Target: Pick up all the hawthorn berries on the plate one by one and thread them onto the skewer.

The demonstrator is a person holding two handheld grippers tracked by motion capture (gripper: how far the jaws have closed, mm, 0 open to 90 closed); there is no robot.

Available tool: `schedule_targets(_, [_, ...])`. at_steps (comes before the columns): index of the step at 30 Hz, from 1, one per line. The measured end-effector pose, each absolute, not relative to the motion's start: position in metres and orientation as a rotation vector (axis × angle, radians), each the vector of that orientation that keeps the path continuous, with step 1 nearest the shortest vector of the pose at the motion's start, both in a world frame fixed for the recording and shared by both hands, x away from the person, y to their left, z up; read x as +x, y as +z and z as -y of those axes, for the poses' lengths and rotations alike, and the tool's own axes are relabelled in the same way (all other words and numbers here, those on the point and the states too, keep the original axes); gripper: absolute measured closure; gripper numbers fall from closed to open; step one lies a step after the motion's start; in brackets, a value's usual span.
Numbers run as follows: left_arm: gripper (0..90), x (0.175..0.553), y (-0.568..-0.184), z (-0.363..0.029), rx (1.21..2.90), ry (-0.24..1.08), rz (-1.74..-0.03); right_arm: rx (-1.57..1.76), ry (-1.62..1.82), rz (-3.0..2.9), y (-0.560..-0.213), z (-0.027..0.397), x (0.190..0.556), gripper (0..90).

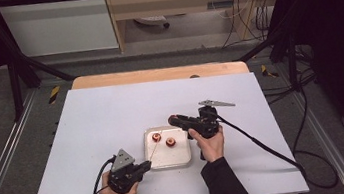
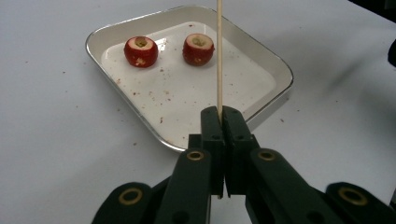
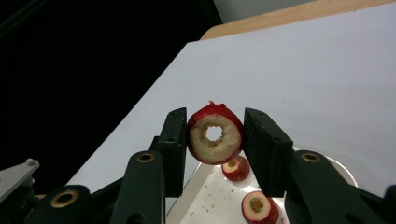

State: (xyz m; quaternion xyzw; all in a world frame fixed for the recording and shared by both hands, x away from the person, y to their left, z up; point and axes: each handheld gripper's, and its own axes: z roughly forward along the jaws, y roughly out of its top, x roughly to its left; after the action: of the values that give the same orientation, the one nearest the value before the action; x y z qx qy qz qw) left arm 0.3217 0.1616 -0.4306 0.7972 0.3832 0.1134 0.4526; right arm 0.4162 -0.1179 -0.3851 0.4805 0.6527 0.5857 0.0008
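The right gripper (image 3: pixel 214 140) grips a red cored fruit piece (image 3: pixel 215 134) above the white tray's edge (image 3: pixel 343 169); the left gripper (image 2: pixel 219 116) clamps a thin wooden skewer (image 2: pixel 218 56).

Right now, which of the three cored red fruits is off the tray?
The cored red fruit clamped between the right gripper jaws, hole facing the camera; the other two fruits sit in the white tray.

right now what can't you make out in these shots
- Thin wooden skewer: its far tip is cut off by the top edge of the left gripper view.
- Cored red fruit between the right gripper pads: too small to see in the high view.
- White metal tray: mostly hidden by the jaws in the right gripper view.
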Motion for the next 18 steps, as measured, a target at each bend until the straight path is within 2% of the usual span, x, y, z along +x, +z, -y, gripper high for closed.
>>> schedule_targets(18, [88.3,0.328,-0.424,-0.139,1.911,0.25,-0.951,1.469,2.025,-1.849,-0.383,0.119,0.414,61.4])
